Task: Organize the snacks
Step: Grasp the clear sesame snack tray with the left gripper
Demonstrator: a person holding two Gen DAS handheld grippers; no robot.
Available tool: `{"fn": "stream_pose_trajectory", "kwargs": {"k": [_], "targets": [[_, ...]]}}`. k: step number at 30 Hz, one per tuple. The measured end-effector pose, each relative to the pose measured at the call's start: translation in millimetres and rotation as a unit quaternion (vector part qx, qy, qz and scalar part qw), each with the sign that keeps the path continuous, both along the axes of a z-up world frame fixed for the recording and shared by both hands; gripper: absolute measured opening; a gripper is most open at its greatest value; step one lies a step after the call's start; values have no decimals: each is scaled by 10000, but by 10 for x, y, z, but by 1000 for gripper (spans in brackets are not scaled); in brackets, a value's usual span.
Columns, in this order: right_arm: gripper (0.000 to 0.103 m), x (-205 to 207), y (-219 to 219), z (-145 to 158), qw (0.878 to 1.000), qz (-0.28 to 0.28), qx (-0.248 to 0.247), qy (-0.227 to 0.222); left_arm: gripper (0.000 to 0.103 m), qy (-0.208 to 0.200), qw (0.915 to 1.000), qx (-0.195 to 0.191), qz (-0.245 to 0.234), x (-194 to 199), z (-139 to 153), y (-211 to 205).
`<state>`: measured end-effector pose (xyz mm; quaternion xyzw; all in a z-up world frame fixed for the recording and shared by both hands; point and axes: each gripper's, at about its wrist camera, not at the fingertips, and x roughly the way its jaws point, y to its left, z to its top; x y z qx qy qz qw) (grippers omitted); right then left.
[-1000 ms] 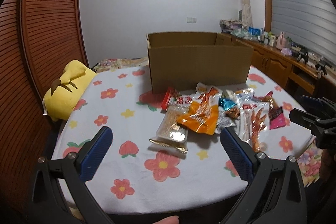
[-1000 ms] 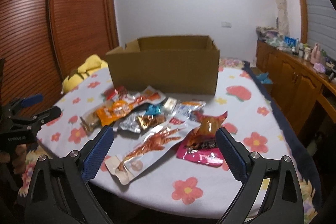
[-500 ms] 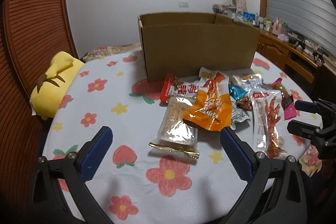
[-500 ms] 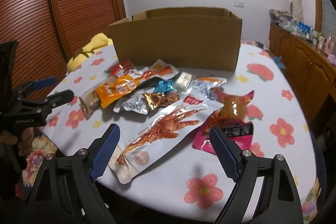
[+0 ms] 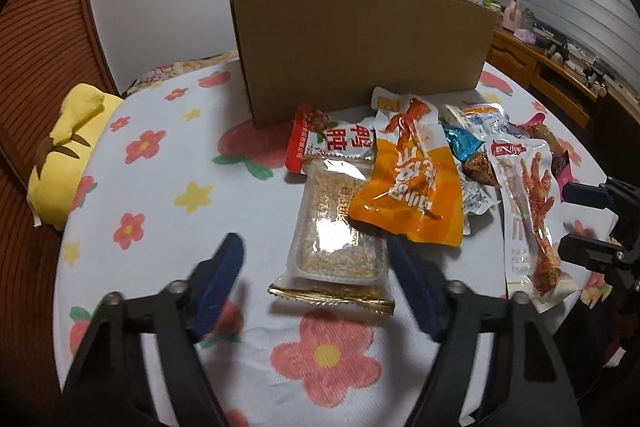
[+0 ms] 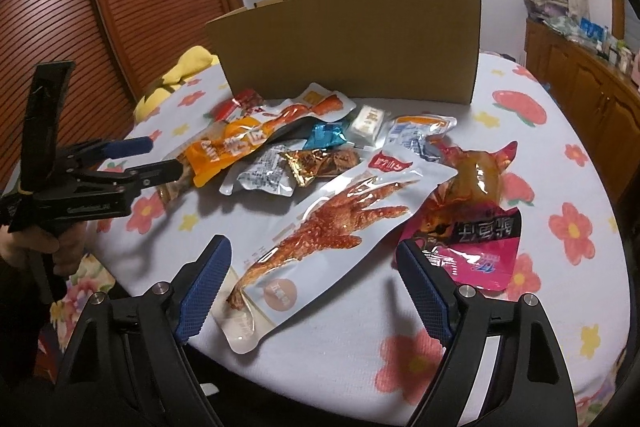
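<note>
Glossy crinkled foil snack packets (image 6: pixel 320 163) before a plain corrugated cardboard box (image 6: pixel 352 43).

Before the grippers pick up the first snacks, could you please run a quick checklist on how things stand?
1. Left gripper lined up on the clear cracker packet: ok, jaws closing.
2. Packet gripped: not ok, pads not touching.
3. Right gripper around the chicken-foot pouch: ok, not gripped, jaws closing.
4. Cracker packet free: not ok, orange pouch overlaps it.
5. Cardboard box open: ok.
6. Room inside: cannot tell.
</note>
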<state>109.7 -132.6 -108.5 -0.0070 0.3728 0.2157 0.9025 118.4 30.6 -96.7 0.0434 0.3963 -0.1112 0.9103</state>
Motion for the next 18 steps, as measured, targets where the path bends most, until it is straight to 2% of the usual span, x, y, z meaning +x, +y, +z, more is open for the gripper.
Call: {"fn": "stream_pose_trajectory", "kwargs": {"k": [6,10,18], "targets": [[86,-1,4,-17,10000,30,-27,2,64,90,9997,-176,-140,74,-8,13],[87,10,21,-18,10000,45,-16,35,55,191,9995,-25,-247,103,-71,-24],[86,12,41,-20,10000,67,-47,22,56,224,9996,-40,-180,174,-95,1]]}}
